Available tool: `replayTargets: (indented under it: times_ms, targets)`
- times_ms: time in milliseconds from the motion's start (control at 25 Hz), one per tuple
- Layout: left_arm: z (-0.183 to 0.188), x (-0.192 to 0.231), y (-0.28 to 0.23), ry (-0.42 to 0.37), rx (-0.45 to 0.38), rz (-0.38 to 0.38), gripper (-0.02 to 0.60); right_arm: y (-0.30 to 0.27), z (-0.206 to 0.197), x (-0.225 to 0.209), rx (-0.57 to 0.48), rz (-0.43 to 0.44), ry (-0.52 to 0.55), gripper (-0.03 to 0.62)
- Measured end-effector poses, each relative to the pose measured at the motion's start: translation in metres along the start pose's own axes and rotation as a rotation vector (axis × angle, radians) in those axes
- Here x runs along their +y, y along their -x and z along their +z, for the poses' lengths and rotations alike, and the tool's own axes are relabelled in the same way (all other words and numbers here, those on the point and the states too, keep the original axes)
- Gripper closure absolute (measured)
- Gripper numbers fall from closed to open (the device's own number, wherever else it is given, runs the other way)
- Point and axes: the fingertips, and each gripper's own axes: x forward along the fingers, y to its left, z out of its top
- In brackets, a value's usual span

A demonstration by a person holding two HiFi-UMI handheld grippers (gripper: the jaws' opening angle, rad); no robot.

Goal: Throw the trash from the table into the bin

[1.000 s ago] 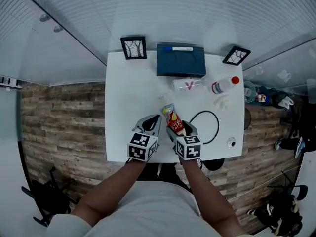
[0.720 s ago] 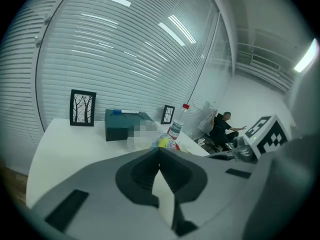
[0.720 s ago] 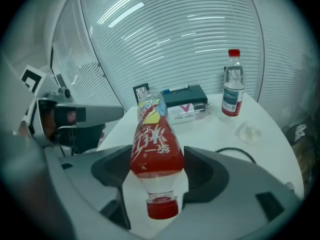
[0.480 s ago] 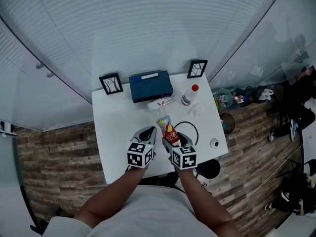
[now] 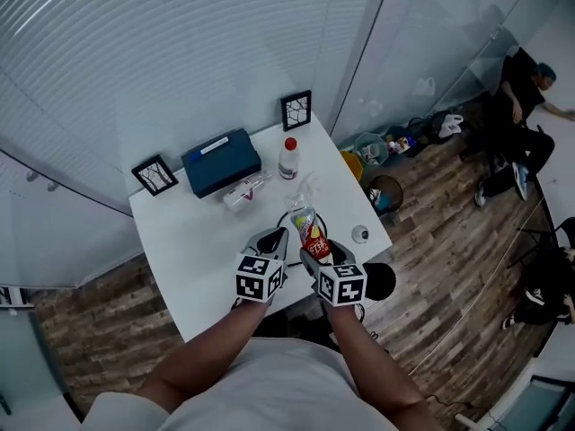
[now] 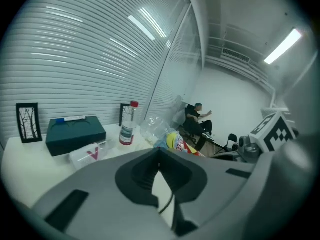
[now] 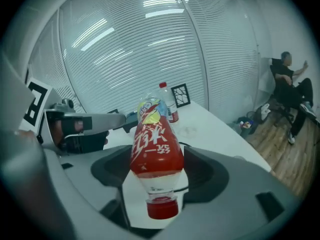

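A plastic drink bottle point(image 7: 155, 149) with a red label hangs cap-down in my right gripper point(image 7: 157, 168), which is shut on it. In the head view the bottle point(image 5: 308, 227) sticks out ahead of the right gripper point(image 5: 314, 242), above the near edge of the white table point(image 5: 180, 241). Beside it on the left, my left gripper point(image 5: 277, 235) holds nothing. In the left gripper view its tips point(image 6: 159, 156) meet, and the bottle point(image 6: 177, 141) shows just past them. A dark round bin point(image 5: 384, 193) stands on the floor off the table's right side.
On the table lie a blue box point(image 5: 220, 162), two picture frames point(image 5: 154, 174), a white bottle with a red cap point(image 5: 287, 158), a clear wrapper point(image 5: 244, 191), crumpled clear plastic point(image 5: 307, 187) and a black cable loop point(image 5: 289, 219). A person point(image 5: 521, 88) sits at the far right.
The head view has swung right, so the table now sits turned and the floor, the bin and the seated person have come into view. Both grippers kept their places, the right still holding the bottle.
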Motion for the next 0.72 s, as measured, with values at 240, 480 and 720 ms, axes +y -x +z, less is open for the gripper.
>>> replayTargets:
  times_ms: [240, 480, 720]
  targets:
    - [-0.002, -0.084, -0.044, -0.064, 0.035, -0.100, 0.584, 0.054, -0.012, -0.068, -0.053, -0.073, -0.075, 0.266]
    - [-0.017, -0.180, -0.079, -0.111, 0.071, -0.174, 0.584, 0.116, -0.034, -0.138, -0.085, -0.121, -0.137, 0.266]
    - [-0.038, -0.275, -0.119, -0.157, 0.107, -0.252, 0.584, 0.179, -0.067, -0.210, -0.116, -0.184, -0.208, 0.264]
